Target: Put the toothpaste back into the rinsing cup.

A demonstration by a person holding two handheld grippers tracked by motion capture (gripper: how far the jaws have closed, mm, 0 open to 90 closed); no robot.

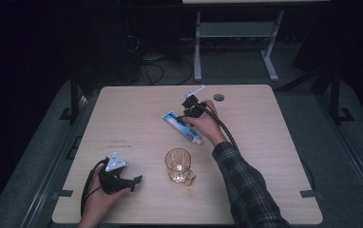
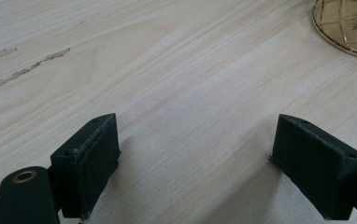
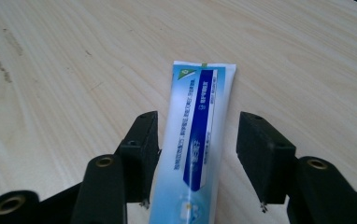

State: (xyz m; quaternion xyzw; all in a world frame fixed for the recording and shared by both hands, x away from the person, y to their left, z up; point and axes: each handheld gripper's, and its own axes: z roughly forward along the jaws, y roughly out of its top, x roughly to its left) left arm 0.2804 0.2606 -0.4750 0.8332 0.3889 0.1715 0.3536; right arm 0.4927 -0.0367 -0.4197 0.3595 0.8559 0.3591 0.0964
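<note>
A blue-and-white toothpaste tube [image 1: 172,118] lies flat on the wooden table [image 1: 265,156], a little beyond its middle. My right gripper [image 1: 185,118] reaches down over it. In the right gripper view the tube [image 3: 200,84] runs lengthwise between the two black jaws of the right gripper [image 3: 198,116]. A narrow gap shows on each side, so the pads are not pressing and the gripper is open. My left gripper [image 1: 136,183] rests near the front left of the table. It stands open [image 2: 197,121] with only bare wood between its fingers.
An amber cut-glass cup [image 1: 178,165] stands near the front middle, right of the left gripper; its base [image 2: 349,23] shows in the left gripper view. A thin white object [image 1: 196,90] lies just beyond the right hand. A round cable hole [image 1: 218,97] sits near the far edge.
</note>
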